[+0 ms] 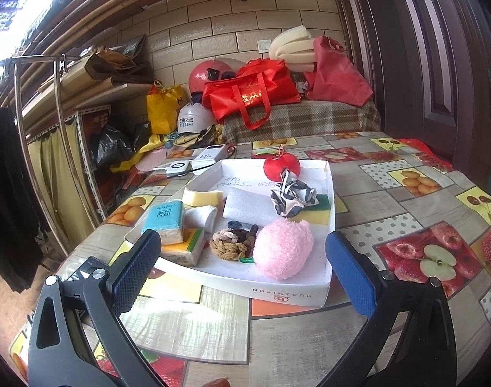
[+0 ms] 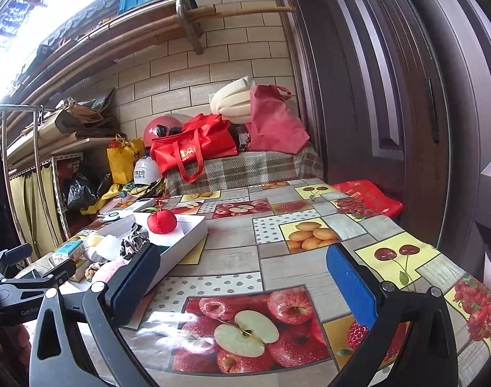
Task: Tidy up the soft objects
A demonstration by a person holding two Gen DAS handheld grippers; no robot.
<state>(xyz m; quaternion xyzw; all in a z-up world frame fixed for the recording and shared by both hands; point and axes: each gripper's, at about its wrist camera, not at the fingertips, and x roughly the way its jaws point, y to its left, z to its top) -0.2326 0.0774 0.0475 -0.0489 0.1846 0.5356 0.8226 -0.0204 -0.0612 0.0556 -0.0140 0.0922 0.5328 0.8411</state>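
Left wrist view: looked forward along its 2 fingers, low over the table, facing the white tray close ahead. Right wrist view: sat further right, facing bare tablecloth, tray at left. Both shared the tray, the red bag and the tiled wall; the left gripper probably showed at its left edge.

A white tray holds a pink fluffy ball, a red plush apple and a black-and-white patterned scrunchie. The table wears a fruit-print patchwork cloth; the fingers have blue pads.
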